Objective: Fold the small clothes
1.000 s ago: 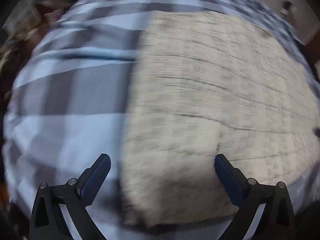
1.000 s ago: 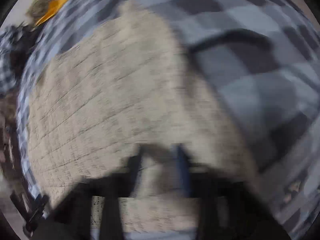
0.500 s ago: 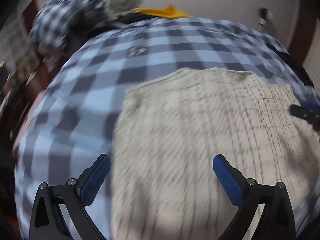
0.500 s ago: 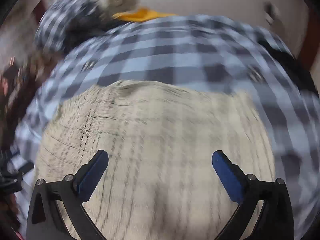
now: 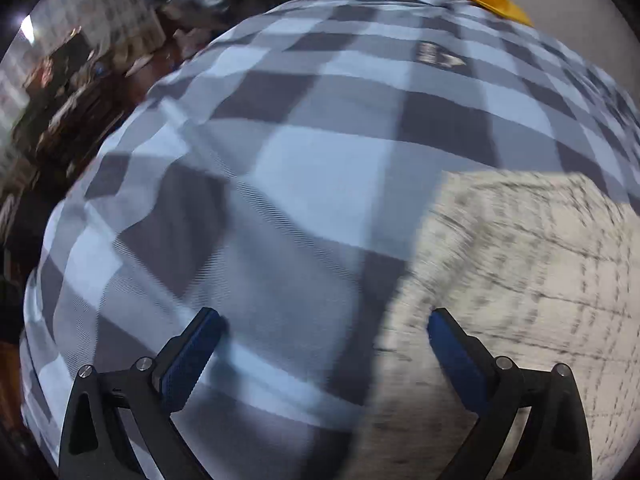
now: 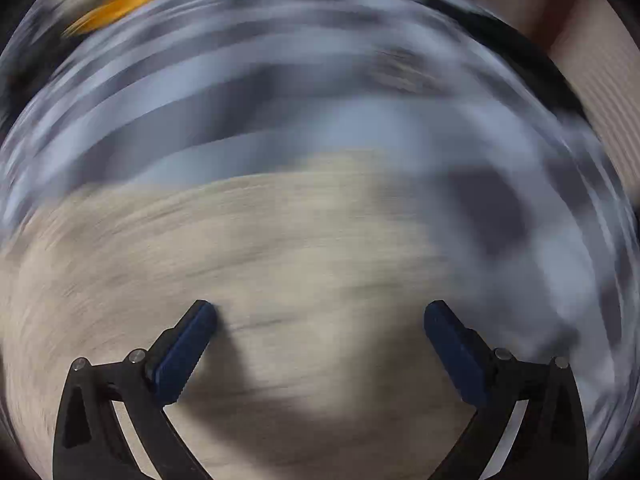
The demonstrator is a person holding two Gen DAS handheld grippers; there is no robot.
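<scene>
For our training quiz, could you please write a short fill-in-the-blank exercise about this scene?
1. The beige garment lies on a blue-and-grey ____ cloth.
2. The left gripper has its jaws ____.
3. Nothing is between the pads of the ____ gripper, above the garment.

Missing words: checked; open; right

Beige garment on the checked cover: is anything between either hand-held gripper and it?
Nothing visible. The right hand-held gripper hangs open directly over the beige garment; the left hand-held gripper, open, straddles its edge on the checked cover.
</scene>
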